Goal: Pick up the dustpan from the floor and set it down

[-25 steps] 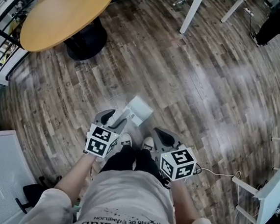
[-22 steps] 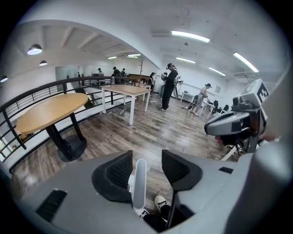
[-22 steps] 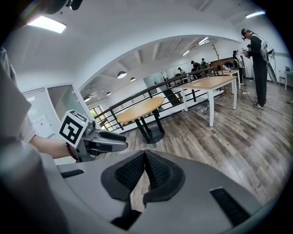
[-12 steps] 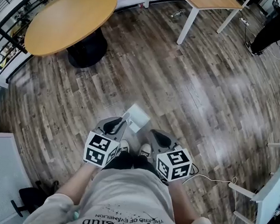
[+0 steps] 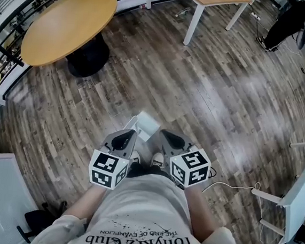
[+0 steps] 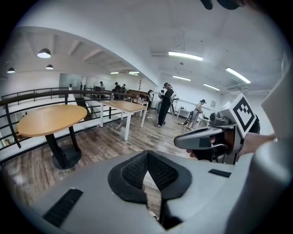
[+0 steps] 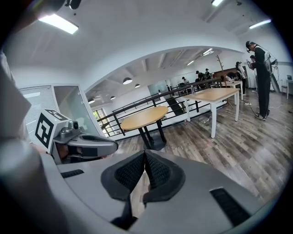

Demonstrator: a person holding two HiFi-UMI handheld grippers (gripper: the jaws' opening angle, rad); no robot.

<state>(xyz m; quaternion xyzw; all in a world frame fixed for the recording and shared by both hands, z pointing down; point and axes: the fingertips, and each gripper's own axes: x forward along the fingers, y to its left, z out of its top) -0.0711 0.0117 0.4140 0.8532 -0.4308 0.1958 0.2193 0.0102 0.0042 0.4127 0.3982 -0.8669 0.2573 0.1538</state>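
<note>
**Both grippers closed and empty above the dustpan on the floor**

In the head view we saw a person standing on a dark wood-plank floor (image 5: pixel 224 99). They held the left gripper (image 5: pixel 129 133) and the right gripper (image 5: pixel 158 134) side by side in front of the body. The left gripper's jaws had just been closing, and they met at their tips with nothing between them. The right gripper's jaws were likewise together and held nothing. The pale dustpan (image 5: pixel 145 123) lay on the floor just beyond the person's shoes (image 5: pixel 158 159), its near part hidden beneath the two grippers. It seemed to touch neither tool, though the overlap made this hard to judge. A round wooden table (image 5: pixel 68 25) stood far off to the left.
</note>
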